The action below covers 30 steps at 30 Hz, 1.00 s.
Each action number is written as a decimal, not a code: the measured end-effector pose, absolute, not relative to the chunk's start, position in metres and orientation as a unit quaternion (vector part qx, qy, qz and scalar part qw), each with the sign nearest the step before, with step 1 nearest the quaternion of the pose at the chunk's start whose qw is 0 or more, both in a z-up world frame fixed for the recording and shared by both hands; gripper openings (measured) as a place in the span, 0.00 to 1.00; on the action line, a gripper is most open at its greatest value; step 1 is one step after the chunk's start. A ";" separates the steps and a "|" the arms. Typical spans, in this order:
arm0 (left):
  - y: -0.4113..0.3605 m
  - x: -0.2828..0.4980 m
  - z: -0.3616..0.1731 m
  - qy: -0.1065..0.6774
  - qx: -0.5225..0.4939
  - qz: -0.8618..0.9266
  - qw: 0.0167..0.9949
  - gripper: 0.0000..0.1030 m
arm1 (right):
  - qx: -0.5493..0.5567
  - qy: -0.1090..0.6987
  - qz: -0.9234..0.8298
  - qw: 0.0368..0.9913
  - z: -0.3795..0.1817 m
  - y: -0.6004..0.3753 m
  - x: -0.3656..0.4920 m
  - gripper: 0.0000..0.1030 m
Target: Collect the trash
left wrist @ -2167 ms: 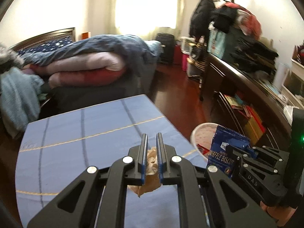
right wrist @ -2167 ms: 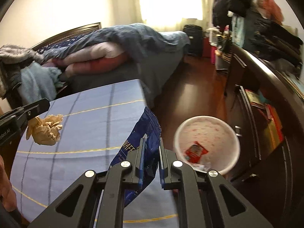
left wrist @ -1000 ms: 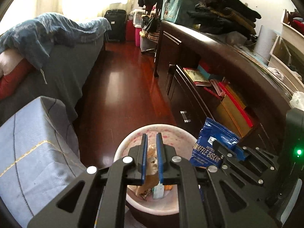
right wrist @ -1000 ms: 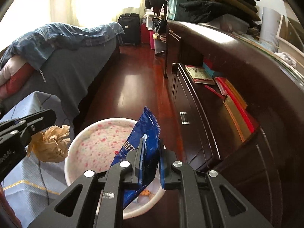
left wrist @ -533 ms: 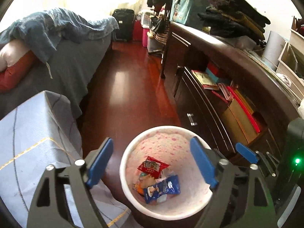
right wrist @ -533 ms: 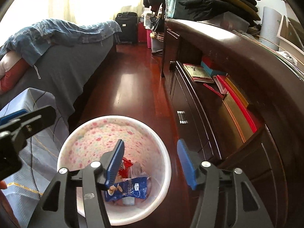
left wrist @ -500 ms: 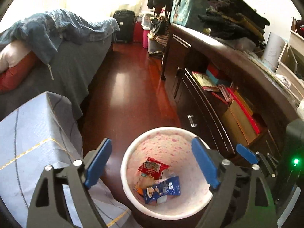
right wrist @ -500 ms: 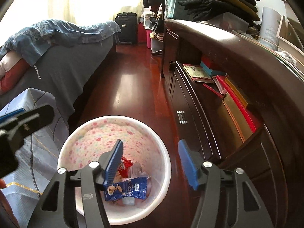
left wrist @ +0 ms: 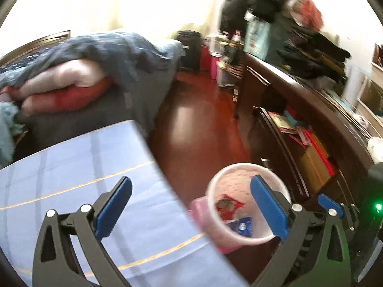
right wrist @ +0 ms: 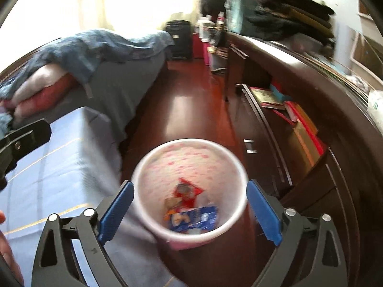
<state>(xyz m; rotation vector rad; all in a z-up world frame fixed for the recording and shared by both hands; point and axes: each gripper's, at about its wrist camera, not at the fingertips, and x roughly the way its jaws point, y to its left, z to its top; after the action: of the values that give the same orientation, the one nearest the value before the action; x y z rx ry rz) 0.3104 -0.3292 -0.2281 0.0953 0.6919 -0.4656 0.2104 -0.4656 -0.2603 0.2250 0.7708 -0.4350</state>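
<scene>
Bedroom floor beside a blue table (left wrist: 71, 167), with a trash bin (right wrist: 143, 167).
Left gripper (left wrist: 191, 205) and right gripper (right wrist: 189, 210) are opening wide, both empty; blue wrapper (right wrist: 194, 217) lies inside the bin.

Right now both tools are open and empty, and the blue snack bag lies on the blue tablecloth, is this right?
Not quite. Both tools, left and right, are opening and empty, but the blue snack bag lies inside the speckled trash bin, not on the blue tablecloth. The right wrist view shows it.
</scene>
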 end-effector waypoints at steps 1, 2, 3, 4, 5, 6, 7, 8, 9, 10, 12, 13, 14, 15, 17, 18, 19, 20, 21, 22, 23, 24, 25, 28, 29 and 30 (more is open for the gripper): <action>-0.312 0.305 -0.222 0.331 0.040 -0.211 0.919 0.96 | 0.103 0.372 -0.199 0.901 -0.257 -0.452 0.209 0.93; -0.297 0.301 -0.218 0.327 0.035 -0.199 0.923 0.96 | 0.095 0.371 -0.186 0.905 -0.252 -0.437 0.207 0.93; -0.286 0.297 -0.214 0.324 0.031 -0.189 0.927 0.96 | 0.090 0.371 -0.179 0.907 -0.250 -0.428 0.206 0.94; -0.268 0.291 -0.209 0.319 0.026 -0.172 0.932 0.96 | 0.083 0.371 -0.167 0.910 -0.247 -0.414 0.205 0.95; -0.253 0.287 -0.205 0.317 0.024 -0.155 0.935 0.96 | 0.078 0.370 -0.157 0.912 -0.244 -0.404 0.204 0.96; -0.242 0.284 -0.203 0.316 0.023 -0.143 0.938 0.96 | 0.071 0.370 -0.145 0.915 -0.241 -0.391 0.203 0.96; -0.231 0.279 -0.200 0.316 0.022 -0.132 0.939 0.96 | 0.065 0.368 -0.133 0.918 -0.237 -0.378 0.201 0.96; -0.213 0.273 -0.195 0.313 0.019 -0.115 0.942 0.96 | 0.058 0.365 -0.121 0.921 -0.232 -0.364 0.198 0.96; -0.202 0.268 -0.192 0.311 0.017 -0.105 0.944 0.96 | 0.052 0.362 -0.110 0.924 -0.227 -0.351 0.195 0.96; -0.191 0.262 -0.189 0.307 0.014 -0.095 0.947 0.96 | 0.048 0.360 -0.103 0.926 -0.225 -0.343 0.192 0.96; -0.164 0.247 -0.178 0.297 0.006 -0.073 0.952 0.96 | 0.041 0.355 -0.087 0.930 -0.216 -0.322 0.185 0.96; -0.155 0.241 -0.174 0.294 0.003 -0.066 0.954 0.96 | 0.041 0.353 -0.074 0.932 -0.211 -0.311 0.181 0.96; -0.143 0.232 -0.168 0.289 0.000 -0.058 0.955 0.96 | 0.041 0.351 -0.065 0.933 -0.206 -0.304 0.177 0.96; -0.131 0.222 -0.161 0.284 -0.003 -0.050 0.957 0.96 | 0.040 0.347 -0.054 0.935 -0.200 -0.293 0.171 0.96; -0.113 0.203 -0.150 0.273 -0.006 -0.036 0.961 0.96 | 0.038 0.331 -0.039 0.942 -0.184 -0.274 0.157 0.96; -0.103 0.192 -0.143 0.264 -0.006 -0.028 0.964 0.96 | 0.036 0.327 -0.034 0.944 -0.180 -0.268 0.152 0.96; -0.094 0.182 -0.137 0.257 -0.006 -0.021 0.966 0.96 | 0.032 0.320 -0.027 0.947 -0.172 -0.259 0.145 0.96; -0.082 0.169 -0.128 0.248 -0.006 -0.011 0.969 0.96 | 0.028 0.314 -0.023 0.949 -0.166 -0.252 0.141 0.96; -0.075 0.160 -0.123 0.243 -0.007 -0.005 0.970 0.96 | 0.024 0.305 -0.013 0.952 -0.155 -0.241 0.132 0.96; -0.065 0.149 -0.116 0.237 -0.010 0.001 0.971 0.97 | 0.023 0.300 -0.007 0.954 -0.150 -0.235 0.129 0.96; -0.059 0.142 -0.110 0.233 -0.014 0.004 0.972 0.96 | 0.021 0.295 -0.001 0.955 -0.144 -0.230 0.124 0.96; -0.050 0.133 -0.103 0.229 -0.020 0.005 0.973 0.96 | 0.016 0.287 0.004 0.958 -0.134 -0.221 0.117 0.96; -0.043 0.125 -0.097 0.225 -0.027 0.004 0.974 0.96 | 0.012 0.281 0.004 0.960 -0.129 -0.217 0.113 0.96; -0.023 0.100 -0.077 0.210 -0.039 0.013 0.977 0.97 | 0.004 0.258 0.009 0.966 -0.109 -0.203 0.099 0.96; -0.018 0.091 -0.070 0.201 -0.039 0.016 0.979 0.97 | 0.003 0.253 0.010 0.968 -0.104 -0.199 0.095 0.96; -0.013 0.083 -0.064 0.192 -0.038 0.019 0.980 0.97 | 0.004 0.246 0.010 0.969 -0.097 -0.198 0.091 0.96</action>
<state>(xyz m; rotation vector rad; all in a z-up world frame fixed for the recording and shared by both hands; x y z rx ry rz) 0.0833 -0.0132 -0.0641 -0.0772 0.3875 0.0379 0.0912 -0.1981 -0.0969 0.0075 0.4965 0.0193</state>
